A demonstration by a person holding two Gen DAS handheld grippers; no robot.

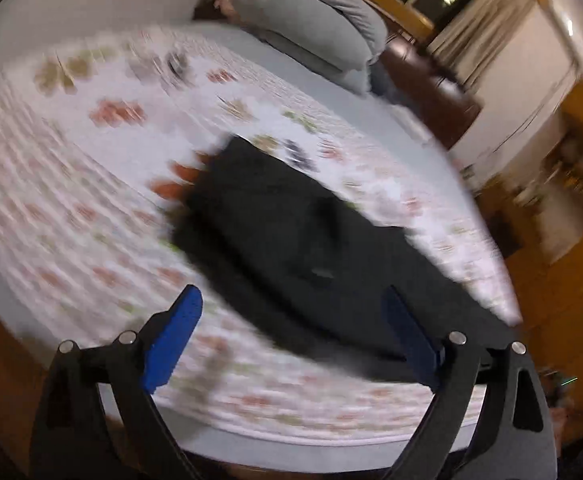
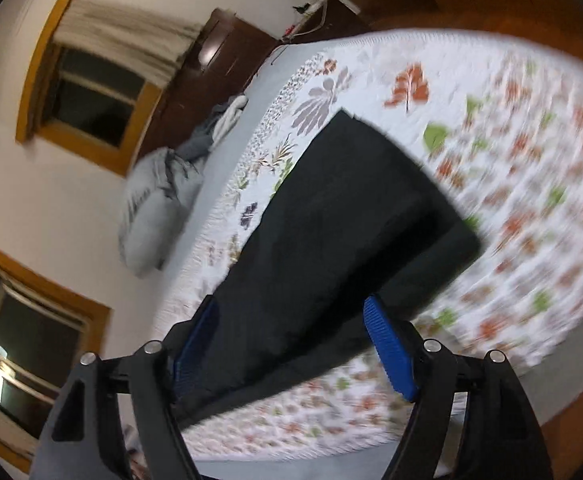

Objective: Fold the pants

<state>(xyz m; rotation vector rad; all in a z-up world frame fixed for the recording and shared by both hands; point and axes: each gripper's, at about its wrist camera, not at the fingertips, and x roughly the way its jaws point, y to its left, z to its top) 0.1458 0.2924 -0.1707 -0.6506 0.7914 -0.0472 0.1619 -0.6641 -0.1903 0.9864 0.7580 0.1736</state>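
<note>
Pants point(image 1: 291, 248): dark, laid flat on the bed's leaf-print quilt point(image 1: 71, 200), near its edge; a neat rectangle is presented in the right wrist view, judged already folded at least once.
Left gripper point(image 1: 291, 312): jaws spread, nothing pinched; held above the near end of the cloth.
Right gripper point(image 2: 291, 320): jaws spread, no cloth clamped; the pants' near edge is framed between them.
Bedding point(image 1: 315, 20): grey pile kept at the far end, well apart, so the working area is left free.
</note>
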